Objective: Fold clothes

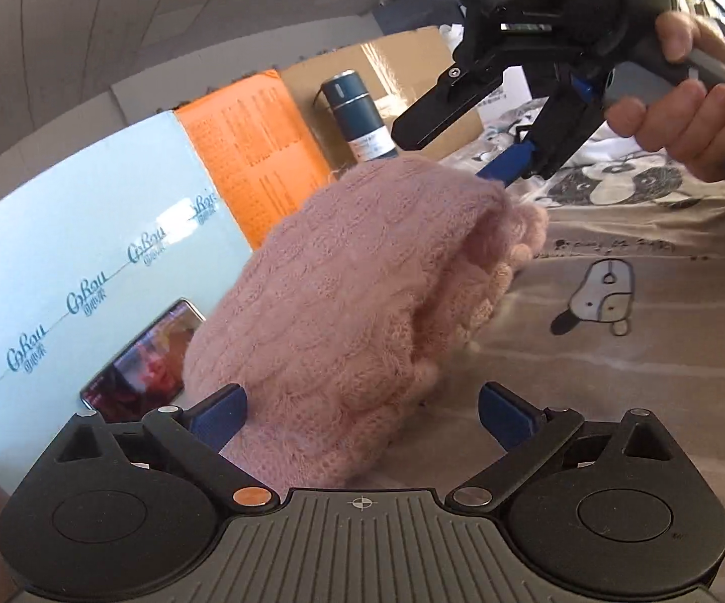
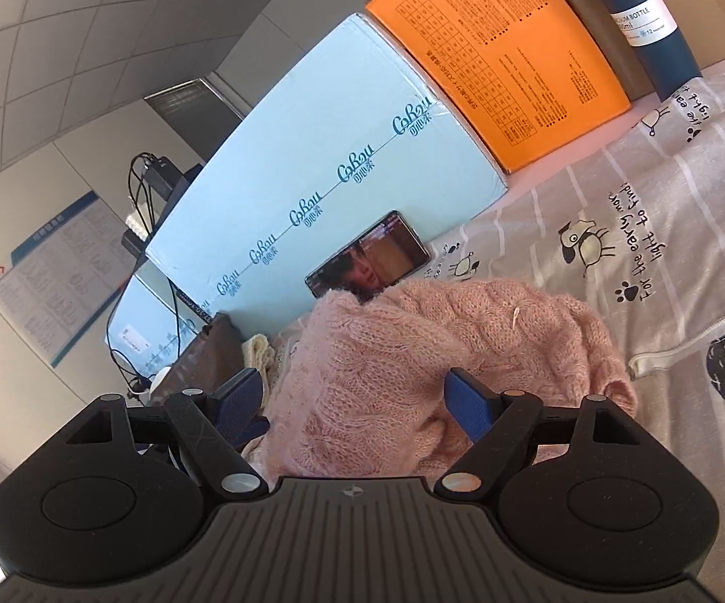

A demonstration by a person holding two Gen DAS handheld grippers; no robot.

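Observation:
A pink knitted sweater (image 1: 352, 301) lies bunched and folded over on the grey striped bedsheet (image 1: 614, 377). My left gripper (image 1: 362, 414) is open, its blue fingers on either side of the sweater's near end. The right gripper (image 1: 498, 171) shows in the left wrist view above the sweater's far end, its blue finger touching the knit. In the right wrist view the right gripper (image 2: 355, 404) is open, with the sweater (image 2: 438, 352) between and beyond its fingers.
A light blue box (image 2: 322, 161), an orange box (image 2: 503, 50) and a dark blue vacuum bottle (image 2: 649, 25) stand along the bed's far side. A phone (image 2: 367, 261) with its screen lit leans against the blue box. A cardboard box (image 1: 402, 70) stands behind the bottle.

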